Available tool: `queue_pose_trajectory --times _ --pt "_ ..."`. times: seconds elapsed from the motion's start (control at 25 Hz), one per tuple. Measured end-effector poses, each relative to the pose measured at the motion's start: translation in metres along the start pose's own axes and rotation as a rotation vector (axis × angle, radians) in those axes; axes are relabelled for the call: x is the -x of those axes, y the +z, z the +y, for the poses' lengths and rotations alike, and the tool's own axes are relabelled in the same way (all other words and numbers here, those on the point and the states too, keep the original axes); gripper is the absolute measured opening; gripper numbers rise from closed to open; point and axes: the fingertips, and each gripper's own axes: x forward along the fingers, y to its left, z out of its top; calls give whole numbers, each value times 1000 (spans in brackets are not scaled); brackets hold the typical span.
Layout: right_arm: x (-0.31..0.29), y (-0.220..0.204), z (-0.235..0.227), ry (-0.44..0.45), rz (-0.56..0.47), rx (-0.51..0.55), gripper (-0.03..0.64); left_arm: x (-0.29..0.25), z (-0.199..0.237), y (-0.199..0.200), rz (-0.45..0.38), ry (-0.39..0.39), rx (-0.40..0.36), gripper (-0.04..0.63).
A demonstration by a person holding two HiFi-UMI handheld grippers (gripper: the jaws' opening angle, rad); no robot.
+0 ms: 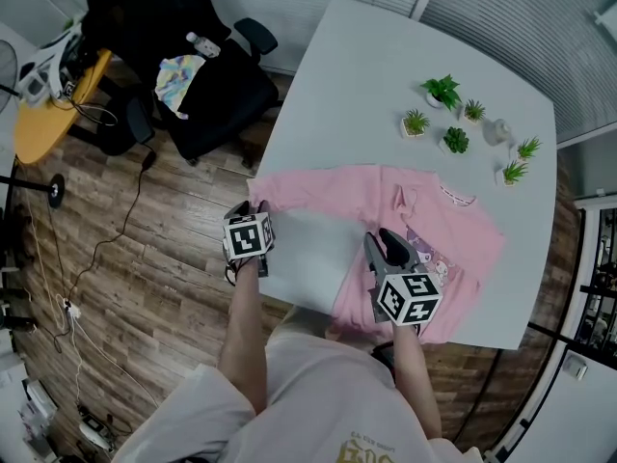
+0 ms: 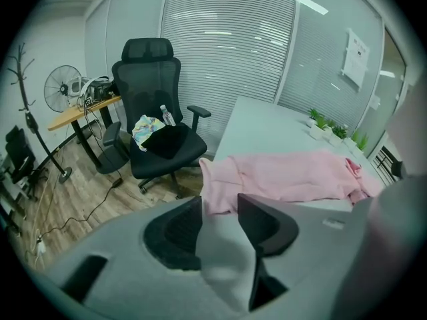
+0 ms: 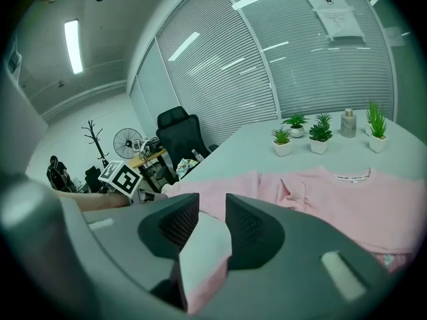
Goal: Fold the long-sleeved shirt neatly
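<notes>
The shirt (image 1: pixel 434 234) lies face up on the worktop (image 1: pixel 386 66), collar toward the far side. One sleeve (image 1: pixel 318 186) is stretched out flat toward the worktop's left edge. The left claw (image 1: pixel 254 210) hovers just short of the cuff (image 1: pixel 262 193). Its jaws stand apart, and the left gripper view shows only bare worktop between them, with pink cloth past the tips. The right claw (image 1: pixel 384 241) hangs over the body's side edge, also parted and clamping nothing. Worktop and a strip of shirt show through its gap.

The step in hand looks like folding that sleeve in across the body. To do it well, the left claw should bite the cuff squarely through both layers. It should then lift only enough to clear the cloth and carry the cuff straight across, so the fold line falls at the shoulder seam. The right claw would serve best by pinning the body's side edge, so the shirt does not drag along. The rumple (image 1: pixel 405 201) beside the collar should be smoothed before anything is laid over it.

The cuff sits right at the left edge, so a missed bite could push it off. The hem also lies close to the near edge. Bare worktop lies between sleeve and near edge, giving room to work. The plants (image 1: pixel 453 114) stand beyond the collar, near but apart from it. The chair (image 1: pixel 202 95) stands off to the left, clear of the worktop.
</notes>
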Motion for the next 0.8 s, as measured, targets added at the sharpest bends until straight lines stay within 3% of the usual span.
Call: queue_pose_trajectory --times 0.64,0.72,0.76,0.8 --pt "4 0 14 34 -24 -65 129 0 -4 1 -8 -15 -8 138" --pt "5 0 17 37 -24 -62 123 0 -8 0 0 -44 -24 102" --pt "6 1 18 39 -25 -60 118 -1 -12 1 2 -58 -41 32" --pt "6 1 18 41 -25 -58 116 -2 -15 2 2 -61 -61 29"
